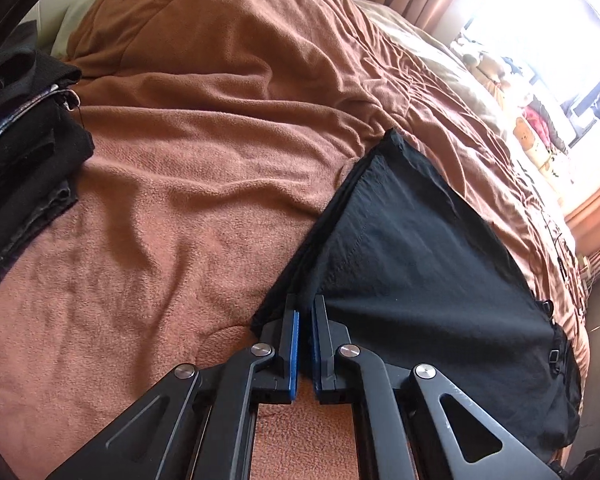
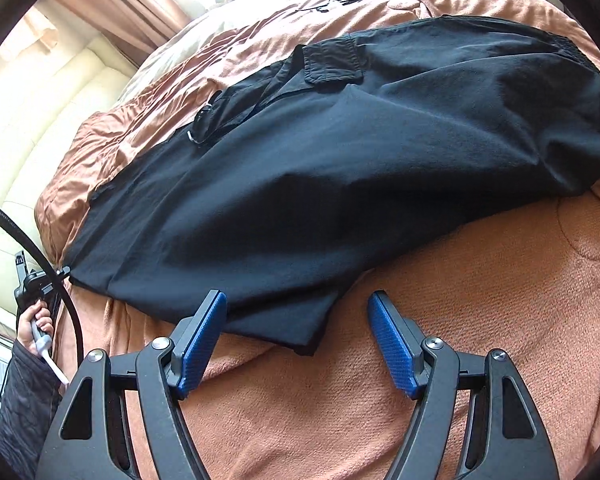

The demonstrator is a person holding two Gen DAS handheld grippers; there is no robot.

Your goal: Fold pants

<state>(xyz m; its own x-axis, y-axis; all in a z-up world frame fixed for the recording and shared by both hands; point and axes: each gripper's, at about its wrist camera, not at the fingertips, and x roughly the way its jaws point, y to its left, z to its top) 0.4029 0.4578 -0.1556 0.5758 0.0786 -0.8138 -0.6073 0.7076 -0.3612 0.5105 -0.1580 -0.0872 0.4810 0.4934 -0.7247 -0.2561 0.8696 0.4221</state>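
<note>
Here, the scene as it is showing from both wrist views:
Pants: the black lightweight-fabric pants are lying across the middle of the right wrist view, one flapped cargo pocket facing up at upper centre; in the left wrist view they are filling the lower right.
Bedding: a rust-brown fleece blanket is lying under the pants and is covering most of both views.
Left gripper: the black left gripper with blue pads is sitting at bottom centre, its jaws pressed together and pinching the near edge of the pants.
Right gripper: the matching right gripper is standing wide apart at bottom centre, a corner of the pants lying between its fingers, the pads not pressing on it.
Pile: a stack of black folded clothing is resting at the left edge of the left wrist view.
Person: a hand is gripping a handle at lower left of the right wrist view.
</note>
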